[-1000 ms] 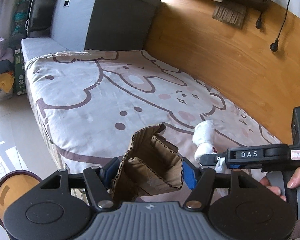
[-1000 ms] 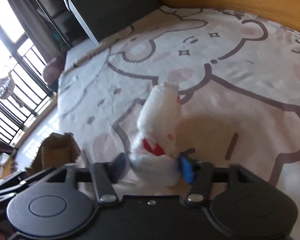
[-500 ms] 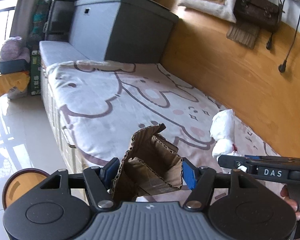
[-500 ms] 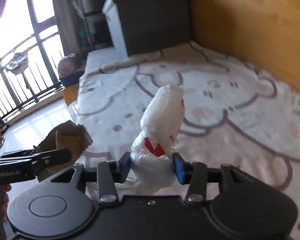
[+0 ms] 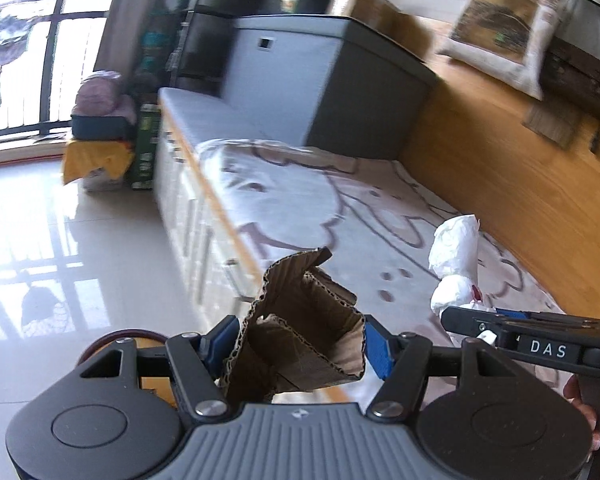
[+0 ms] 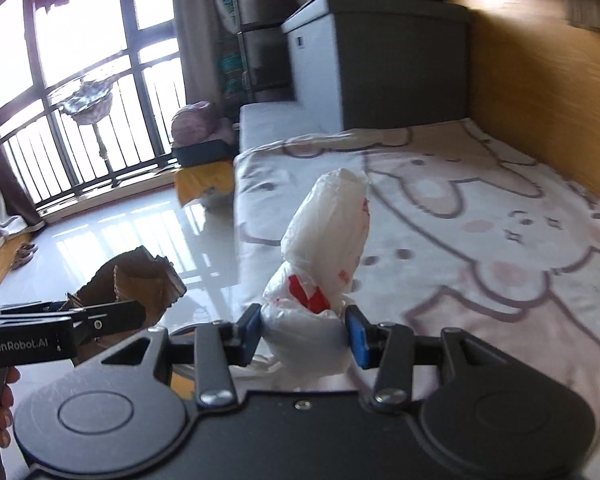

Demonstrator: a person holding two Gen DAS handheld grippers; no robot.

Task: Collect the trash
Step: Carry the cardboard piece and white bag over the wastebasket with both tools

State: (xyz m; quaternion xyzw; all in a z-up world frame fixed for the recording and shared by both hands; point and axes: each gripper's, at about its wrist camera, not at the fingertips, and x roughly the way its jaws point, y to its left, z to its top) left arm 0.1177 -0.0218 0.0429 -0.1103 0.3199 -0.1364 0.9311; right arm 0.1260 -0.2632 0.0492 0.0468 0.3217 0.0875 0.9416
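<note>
Gripping cardboard (image 5: 300, 332) and bag (image 6: 320, 272) beyond bed edge (image 5: 220, 216).

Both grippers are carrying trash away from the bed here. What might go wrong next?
The white plastic bag is soft and pinched only at its lower end by the right gripper, so it may slip out. The crumpled cardboard in the left gripper could crush or twist loose.

The lower end of the crumpled cardboard piece (image 5: 300, 336) disappears behind the left gripper's (image 5: 300, 346) grey body. The white plastic bag's (image 6: 320, 264) bottom is hidden likewise. Shelves (image 5: 188, 28) by the window are smeared with blur (labels unreadable). Only fingertips (image 6: 4, 412) show at the frame's edge.
</note>
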